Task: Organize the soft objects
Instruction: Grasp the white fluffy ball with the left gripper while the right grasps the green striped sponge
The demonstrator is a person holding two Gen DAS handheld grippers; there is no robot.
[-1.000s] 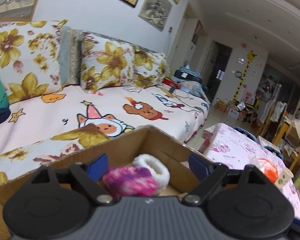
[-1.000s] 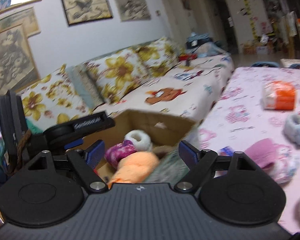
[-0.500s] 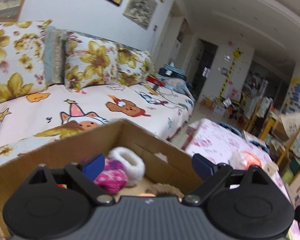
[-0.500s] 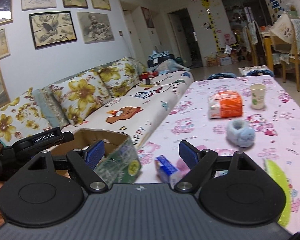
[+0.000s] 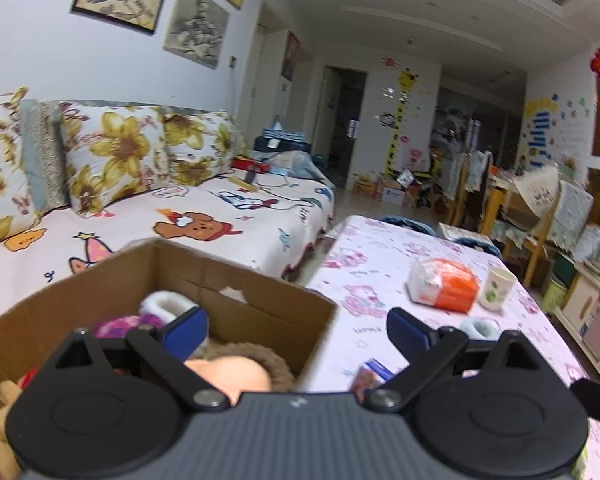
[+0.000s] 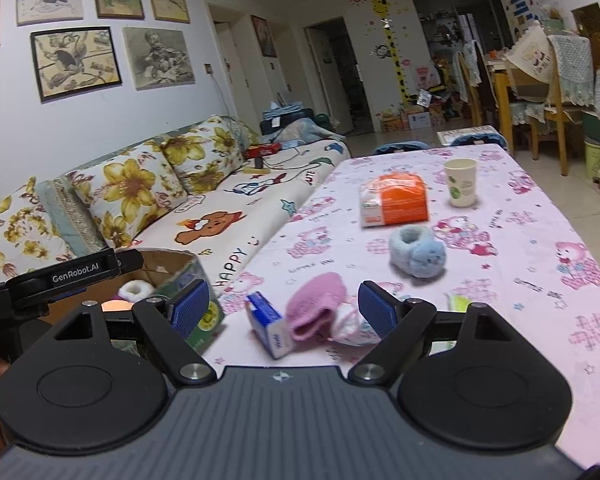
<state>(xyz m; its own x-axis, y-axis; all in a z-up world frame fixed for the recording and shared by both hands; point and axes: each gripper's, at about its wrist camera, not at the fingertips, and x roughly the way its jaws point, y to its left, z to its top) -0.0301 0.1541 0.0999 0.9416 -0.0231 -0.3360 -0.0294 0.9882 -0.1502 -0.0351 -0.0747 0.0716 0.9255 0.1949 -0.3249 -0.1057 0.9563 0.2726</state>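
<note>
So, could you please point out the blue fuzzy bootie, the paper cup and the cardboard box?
blue fuzzy bootie [image 6: 417,252], right wrist view, its middle.
paper cup [image 6: 460,182], right wrist view, its side wall.
cardboard box [image 5: 260,300], left wrist view, its inner far wall.

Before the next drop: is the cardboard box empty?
No. The cardboard box already holds several soft toys, including a purple-and-white bootie.

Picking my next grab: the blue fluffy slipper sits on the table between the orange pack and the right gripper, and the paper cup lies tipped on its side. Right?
One thing is off: the paper cup stands upright, not tipped over. The right wrist view shows it. The rest holds: the blue fluffy slipper sits on the table, between the orange pack and the right gripper.
</note>
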